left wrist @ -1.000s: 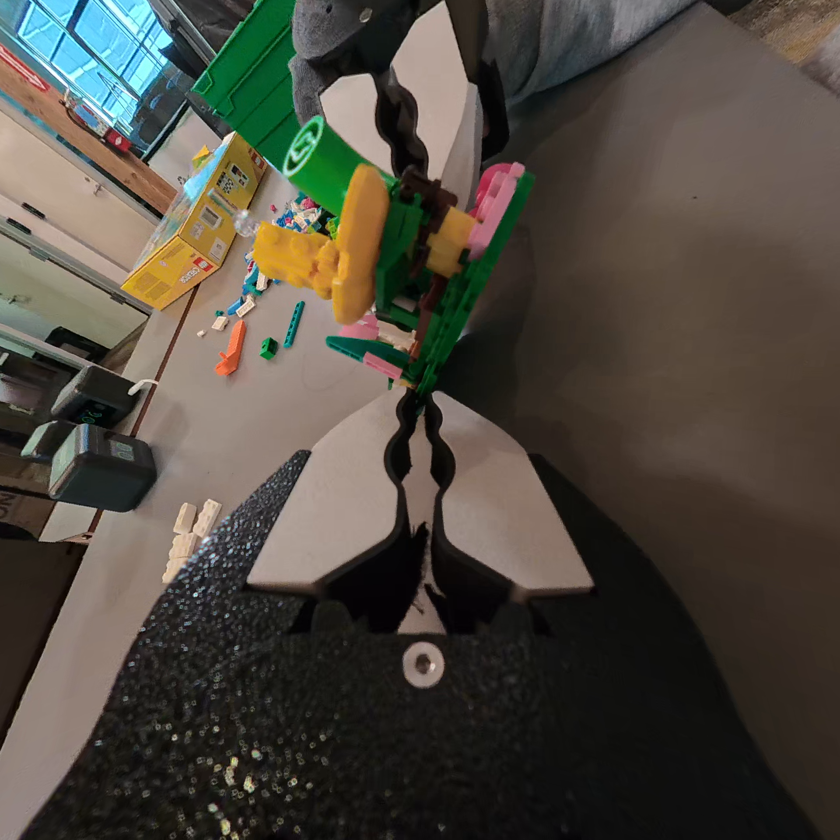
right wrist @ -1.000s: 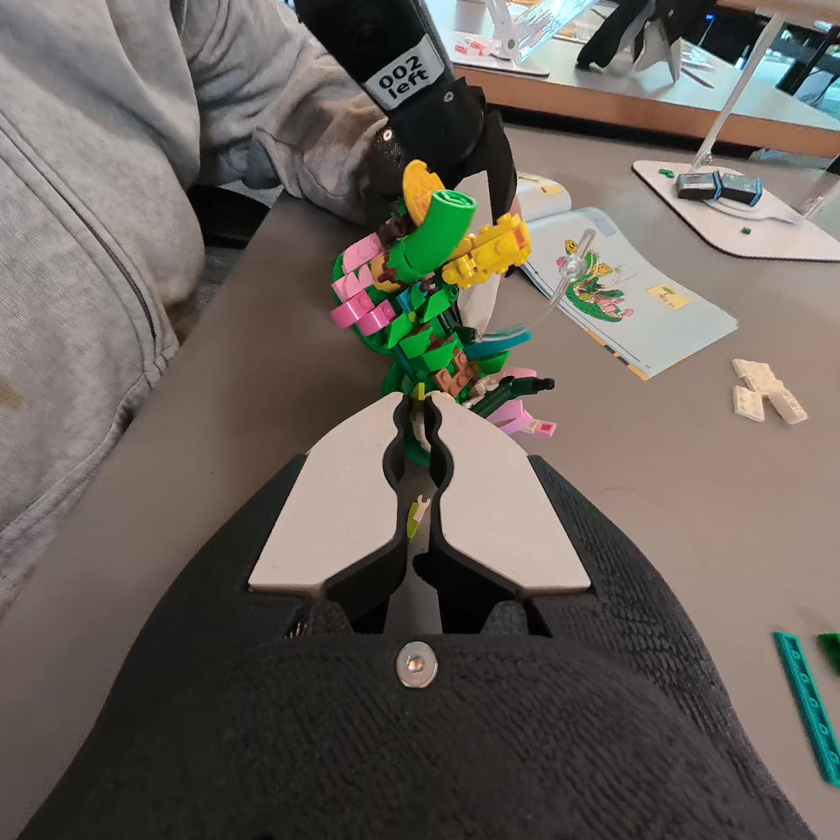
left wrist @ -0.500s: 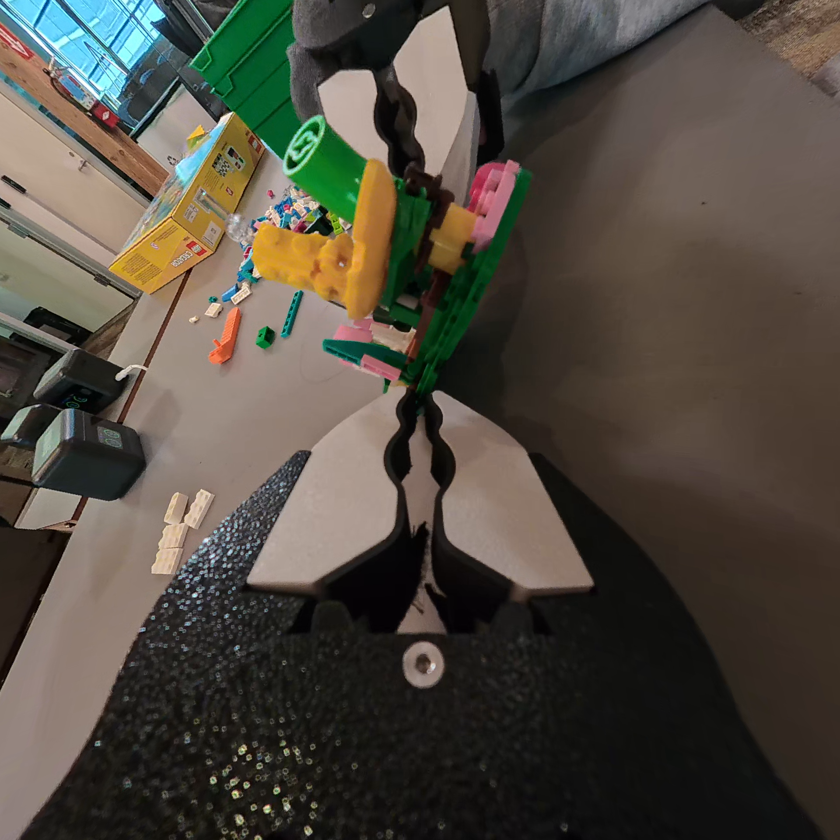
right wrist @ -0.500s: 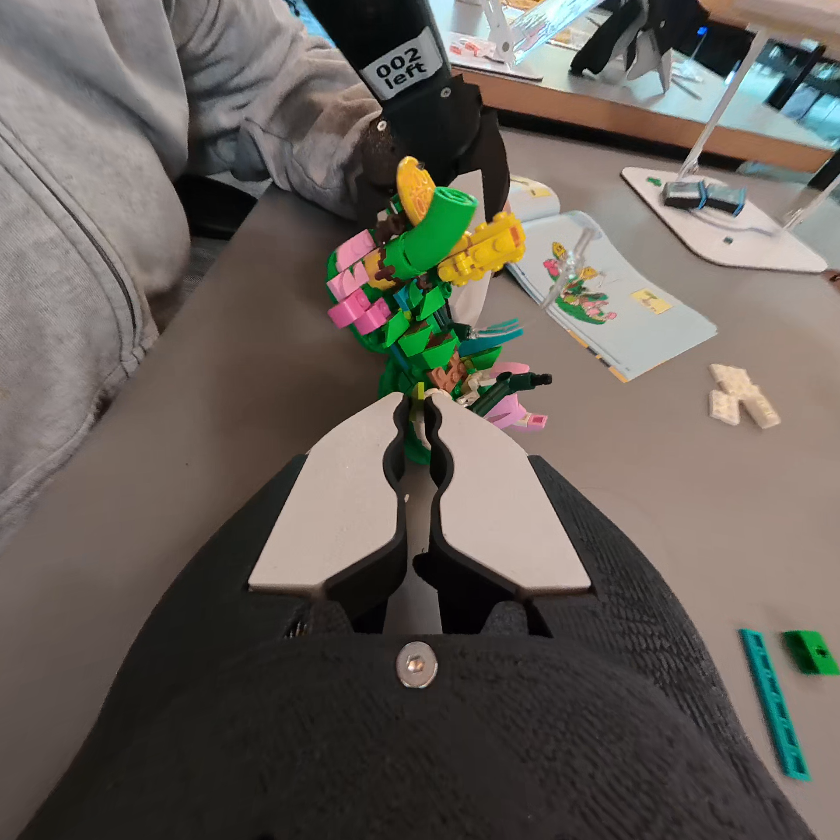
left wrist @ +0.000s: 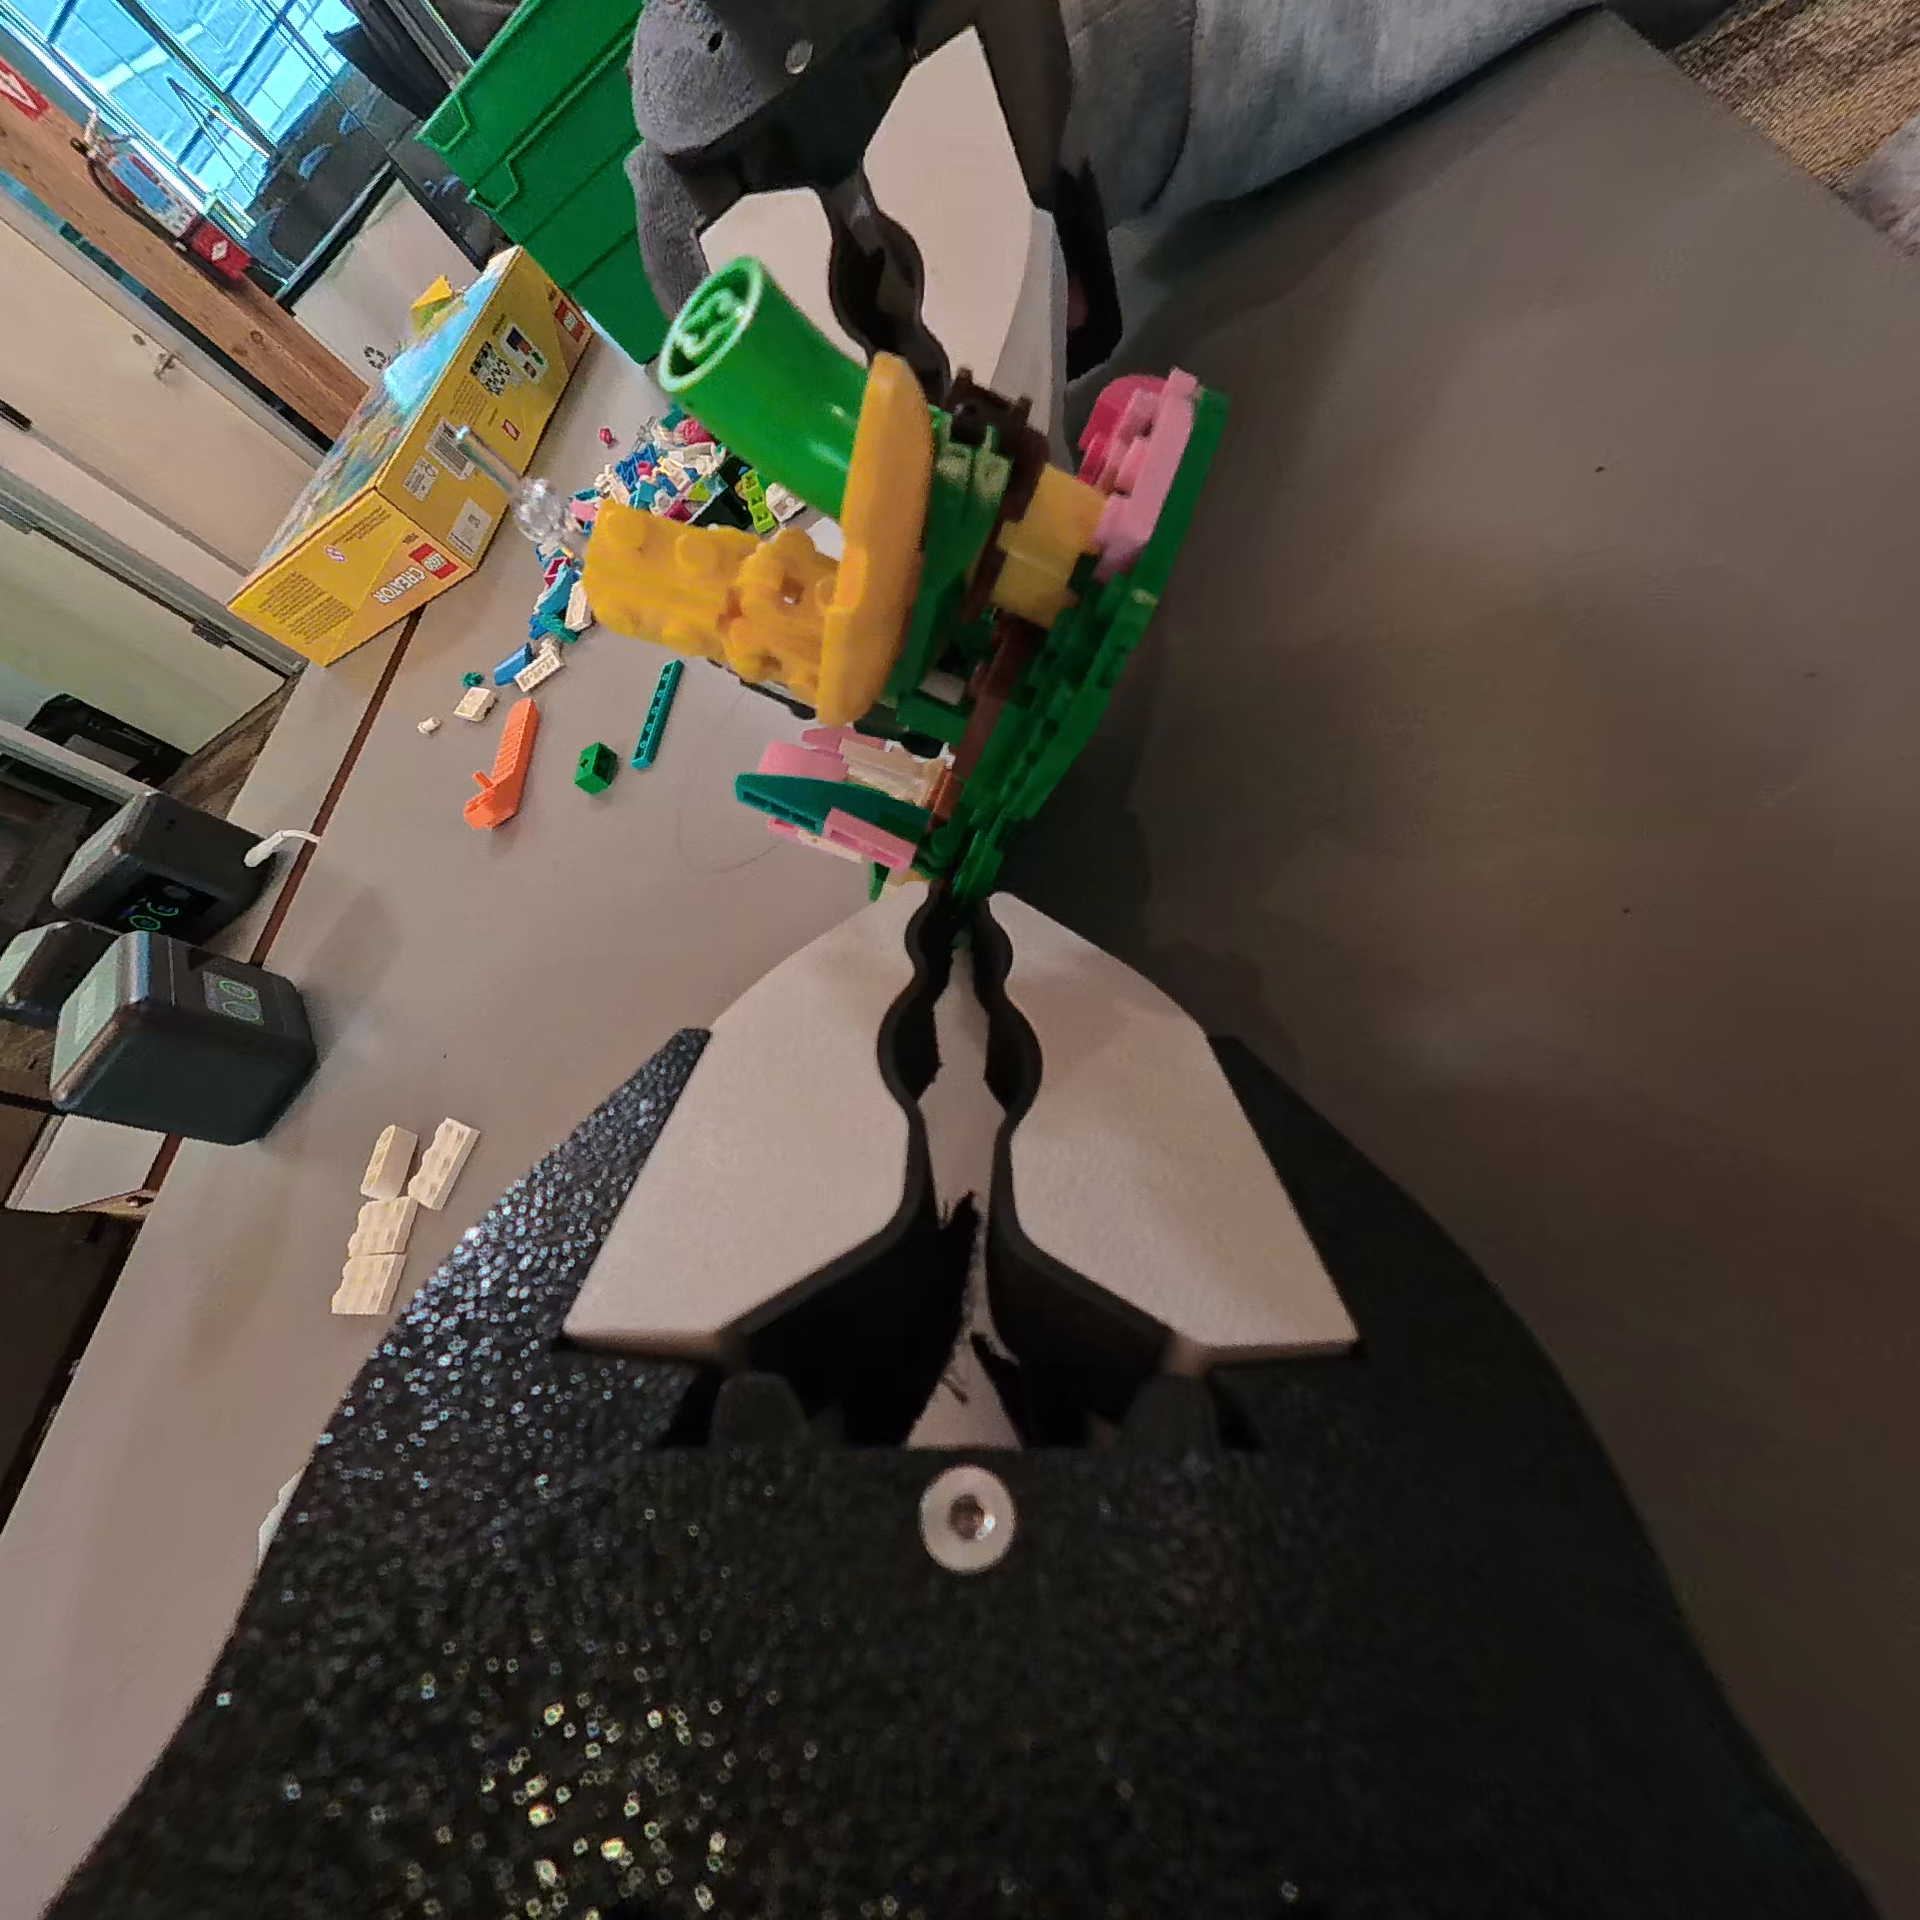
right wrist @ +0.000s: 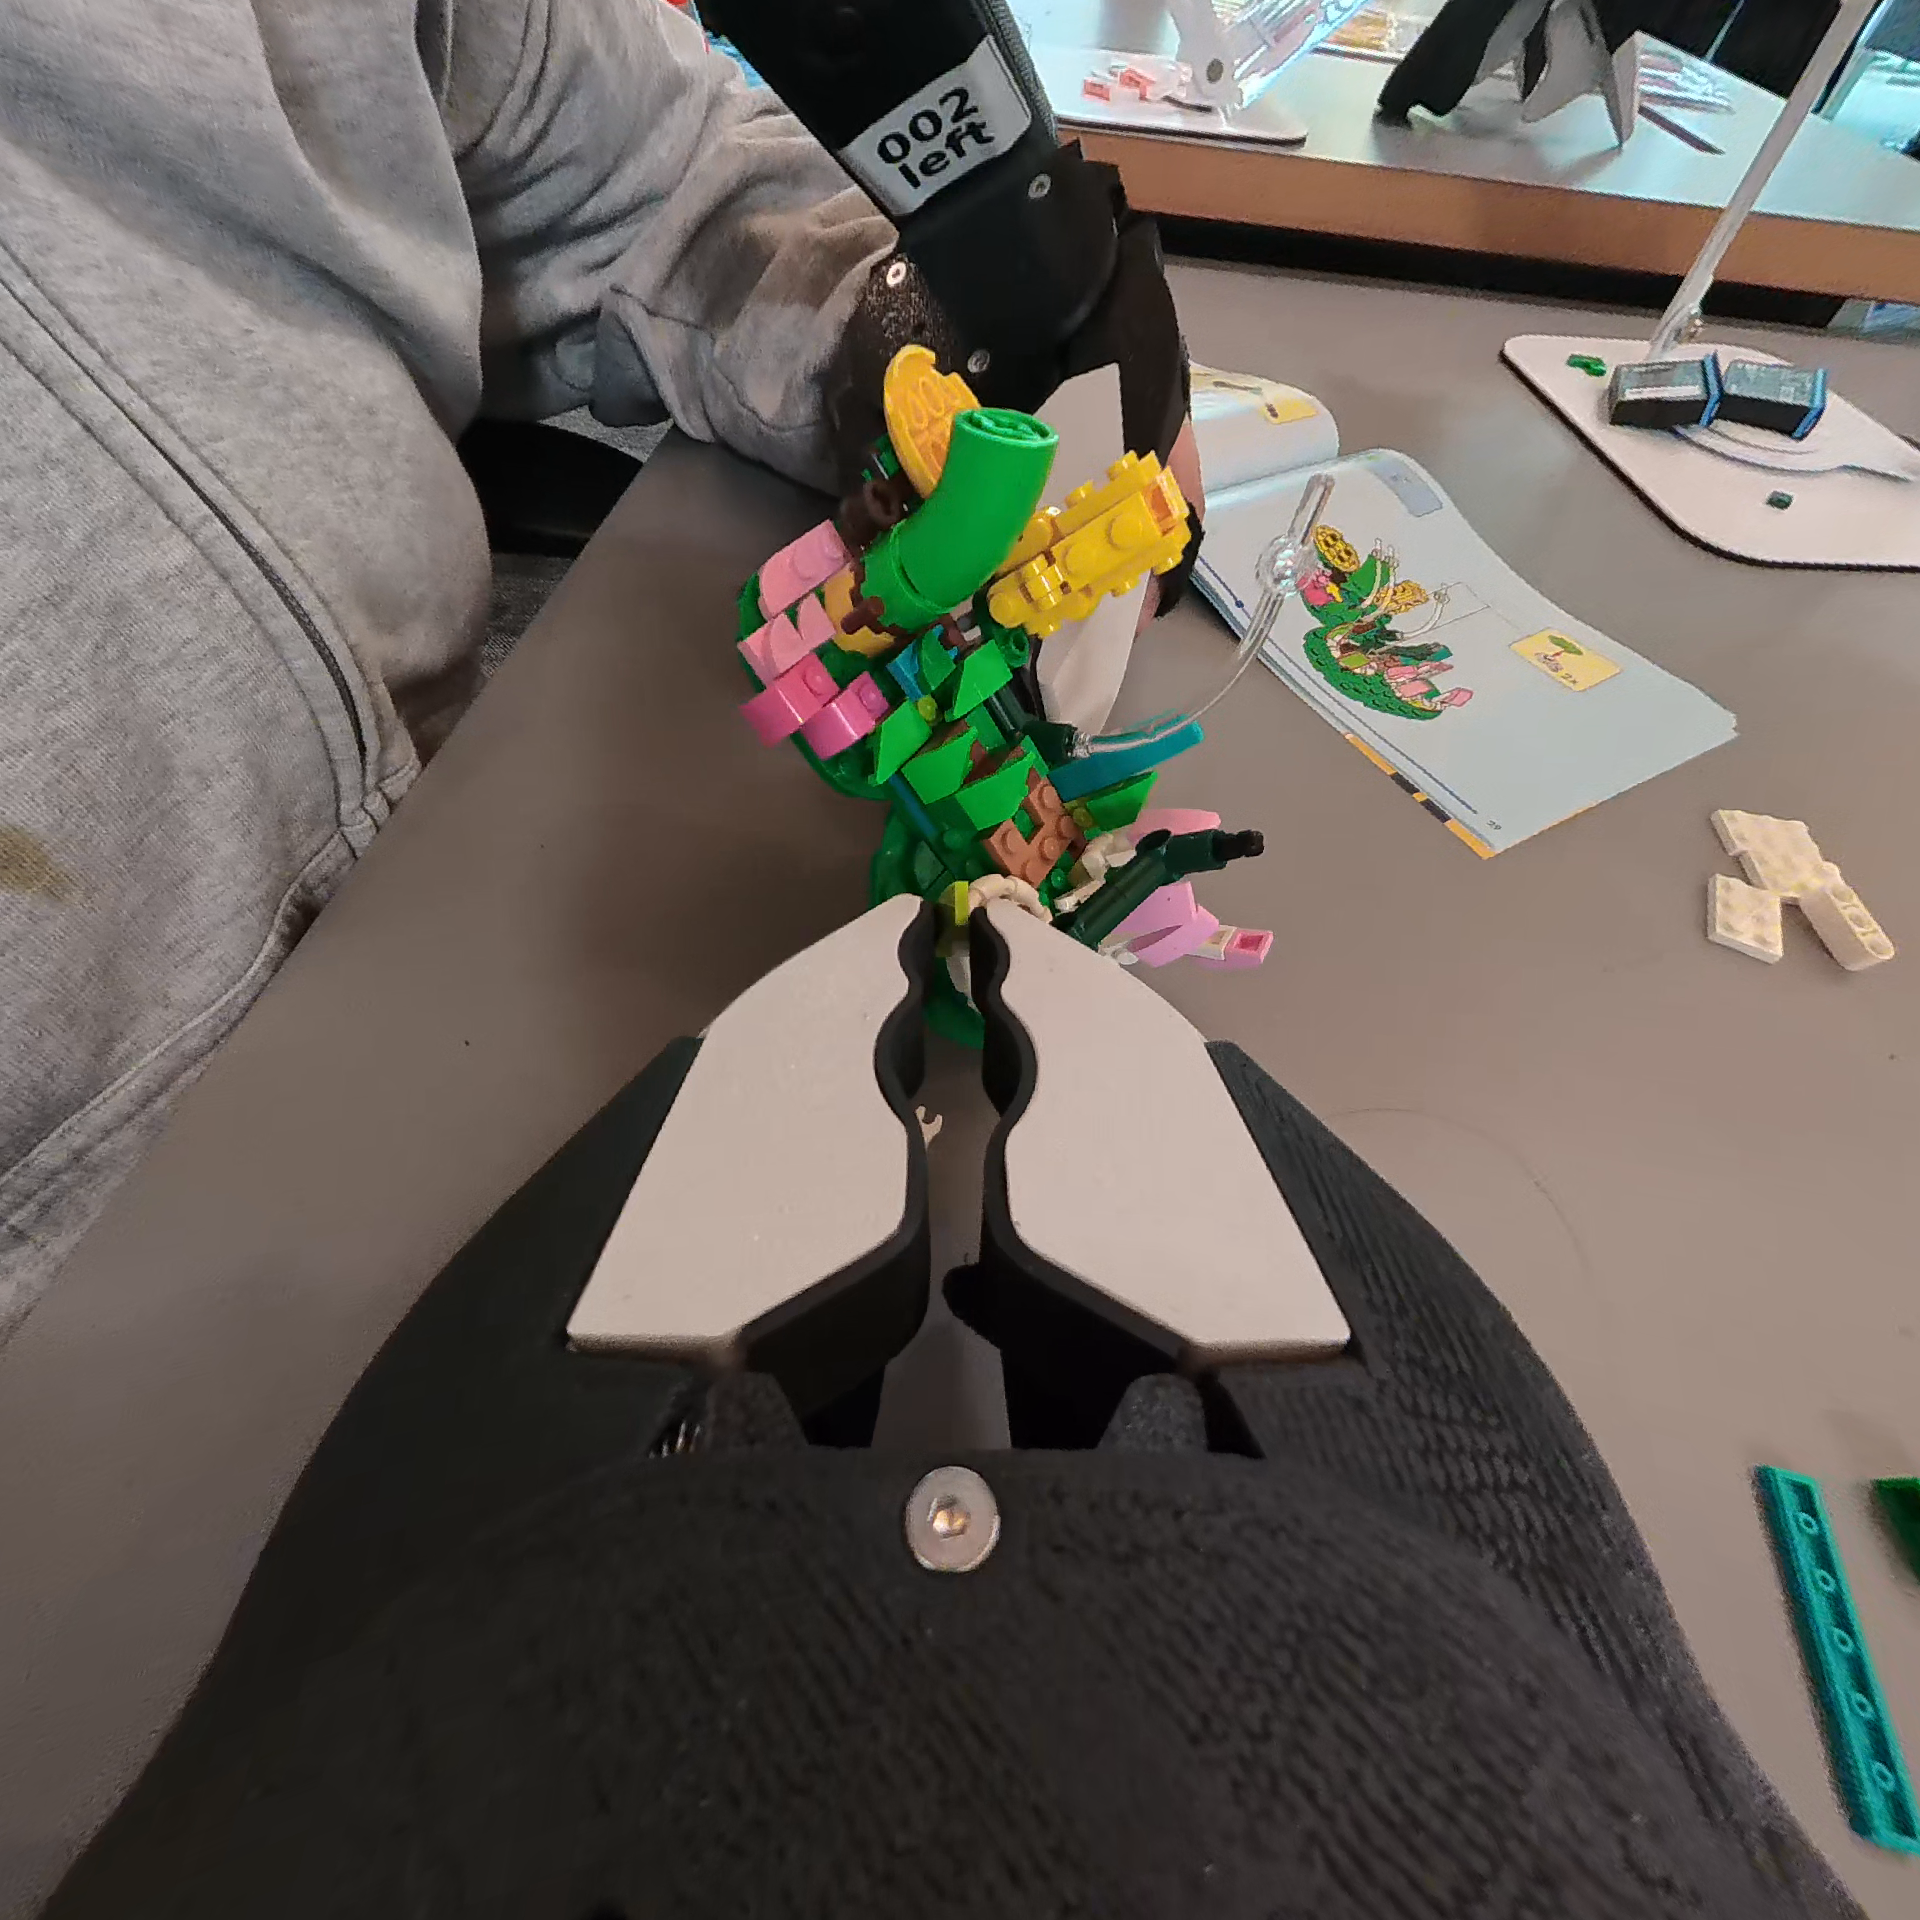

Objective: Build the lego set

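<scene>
Both hand-held grippers still clamping lego model, barely shifted

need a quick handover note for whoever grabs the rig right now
Left tongs: shut on the green edge of the lego model, held above the grey table.
Right tongs: shut on the model's opposite end.
Done: green base with pink, yellow and brown parts and a green tube assembled.
Left: loose bricks piled by the yellow box, white pieces and a teal beam unattached. The open instruction booklet lies behind the model.
</scene>
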Motion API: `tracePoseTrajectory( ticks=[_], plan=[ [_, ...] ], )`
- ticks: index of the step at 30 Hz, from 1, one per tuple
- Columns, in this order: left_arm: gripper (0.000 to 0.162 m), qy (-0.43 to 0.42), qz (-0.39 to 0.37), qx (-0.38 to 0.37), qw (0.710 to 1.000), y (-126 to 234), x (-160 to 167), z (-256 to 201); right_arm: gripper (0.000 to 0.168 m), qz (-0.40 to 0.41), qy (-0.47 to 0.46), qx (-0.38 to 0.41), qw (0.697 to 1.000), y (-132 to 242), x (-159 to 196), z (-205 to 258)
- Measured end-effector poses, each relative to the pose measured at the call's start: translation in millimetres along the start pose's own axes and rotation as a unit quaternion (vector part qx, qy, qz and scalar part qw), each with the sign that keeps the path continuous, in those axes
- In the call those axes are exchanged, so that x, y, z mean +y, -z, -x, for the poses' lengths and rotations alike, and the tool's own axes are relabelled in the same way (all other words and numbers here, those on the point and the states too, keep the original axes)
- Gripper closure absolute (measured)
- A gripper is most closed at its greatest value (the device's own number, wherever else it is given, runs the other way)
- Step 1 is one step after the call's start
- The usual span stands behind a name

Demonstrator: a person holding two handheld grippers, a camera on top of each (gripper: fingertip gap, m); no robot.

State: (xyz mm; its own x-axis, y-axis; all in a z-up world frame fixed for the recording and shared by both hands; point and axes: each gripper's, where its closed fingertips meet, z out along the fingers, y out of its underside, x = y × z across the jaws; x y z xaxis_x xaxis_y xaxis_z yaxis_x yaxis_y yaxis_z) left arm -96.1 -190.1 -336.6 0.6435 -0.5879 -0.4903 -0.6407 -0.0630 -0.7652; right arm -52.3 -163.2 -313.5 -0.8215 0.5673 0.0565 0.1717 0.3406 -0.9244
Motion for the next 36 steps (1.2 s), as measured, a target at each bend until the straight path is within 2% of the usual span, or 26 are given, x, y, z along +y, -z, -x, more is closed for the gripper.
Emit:
tracePoseTrajectory(
  ticks=[9, 15, 22, 24, 28, 36],
  plan=[
    [0.157, -0.005, 0.008, -0.001, 1.0, -0.1, 2.3, -0.8, 0.164, 0.01, -0.039, -0.039, 0.998, -2.2, 2.6, 1.6],
    [0.157, 0.002, 0.01, -0.001, 1.0, -0.1, 2.9, -0.1, 0.164, 0.012, 0.083, 0.01, 0.996, -1.8, 3.5, -1.1],
    [0.157, 0.005, 0.011, -0.001, 1.0, -0.3, 3.2, 0.2, 0.164, 0.013, -0.019, -0.032, 0.999, -2.4, 4.0, -2.4],
    [0.157, 0.005, 0.012, 0.001, 1.0, -0.4, 3.4, 0.0, 0.163, 0.014, -0.011, -0.031, 0.999, -2.8, 4.1, -2.4],
    [0.157, 0.003, 0.015, 0.002, 1.0, -0.8, 4.3, -1.1, 0.164, 0.017, 0.064, -0.008, 0.998, -3.7, 4.8, -2.2],
    [0.157, 0.002, 0.017, 0.002, 1.0, -1.4, 5.3, -1.1, 0.163, 0.02, 0.018, -0.039, 0.999, -4.5, 6.0, -2.7]
  ],
)
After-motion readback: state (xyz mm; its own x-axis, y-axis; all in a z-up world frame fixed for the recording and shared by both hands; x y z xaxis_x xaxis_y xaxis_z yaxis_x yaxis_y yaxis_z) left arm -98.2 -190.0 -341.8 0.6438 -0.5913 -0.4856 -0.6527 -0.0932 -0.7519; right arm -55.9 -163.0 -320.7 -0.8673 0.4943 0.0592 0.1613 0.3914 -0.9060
